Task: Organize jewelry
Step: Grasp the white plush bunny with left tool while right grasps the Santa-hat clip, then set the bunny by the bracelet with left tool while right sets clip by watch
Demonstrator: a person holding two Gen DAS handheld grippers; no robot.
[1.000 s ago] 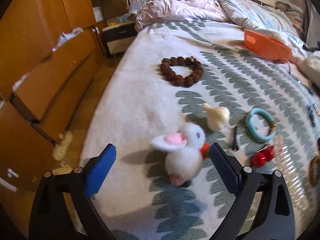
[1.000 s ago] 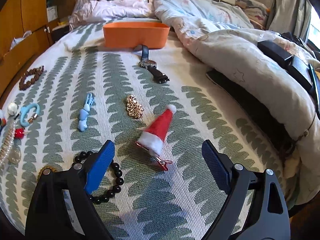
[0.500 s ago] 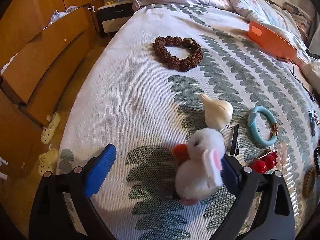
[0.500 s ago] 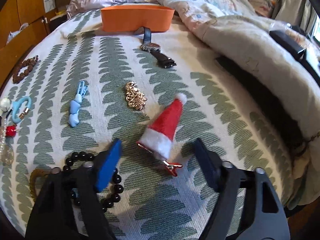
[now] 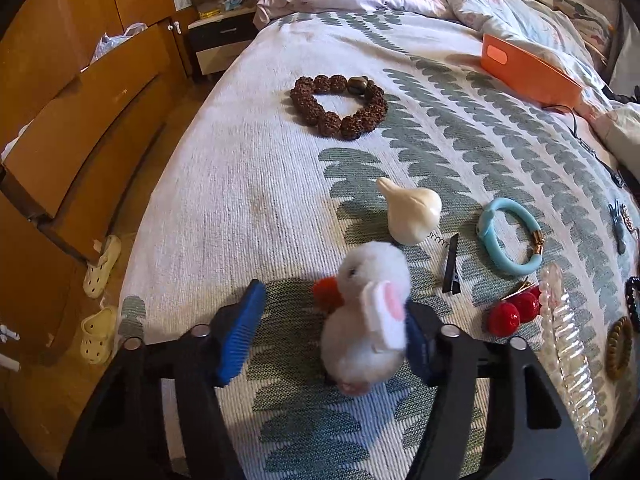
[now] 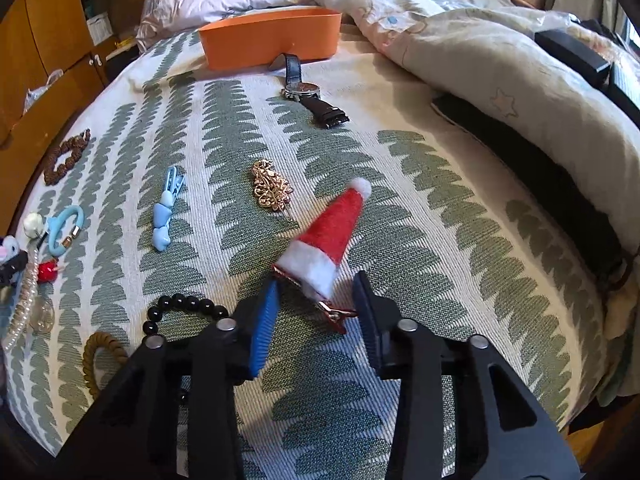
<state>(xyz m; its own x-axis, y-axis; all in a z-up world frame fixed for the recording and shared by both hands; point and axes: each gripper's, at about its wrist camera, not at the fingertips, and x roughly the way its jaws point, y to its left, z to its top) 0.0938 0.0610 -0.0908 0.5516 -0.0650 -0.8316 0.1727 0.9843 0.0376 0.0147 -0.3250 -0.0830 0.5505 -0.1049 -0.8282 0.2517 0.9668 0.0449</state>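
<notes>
- Left view: left gripper (image 5: 334, 328) closing. The plush bunny (image 5: 366, 318) lies on the bedspread (image 5: 224, 208) between the jaws, against the right pad (image 5: 416, 350). The left pad (image 5: 242, 338) stands clear of it, so no grip yet.
- Beyond the bunny: white shell (image 5: 412, 214), black clip (image 5: 451, 264), blue bangle (image 5: 508, 240), red cherries (image 5: 514, 312). Brown beads (image 5: 338, 106) far back; orange box (image 5: 528, 70) at far right.
- Right view: right gripper (image 6: 316, 322) closing. The red clip (image 6: 336, 312) of the Santa hat (image 6: 330, 240) sits between the jaws; pads not visibly pressing on it.
- Left of hat: black beads (image 6: 186, 306), blue pin (image 6: 166, 210), gold brooch (image 6: 270, 190). Watch (image 6: 308, 92) and the box (image 6: 270, 38) behind.
</notes>
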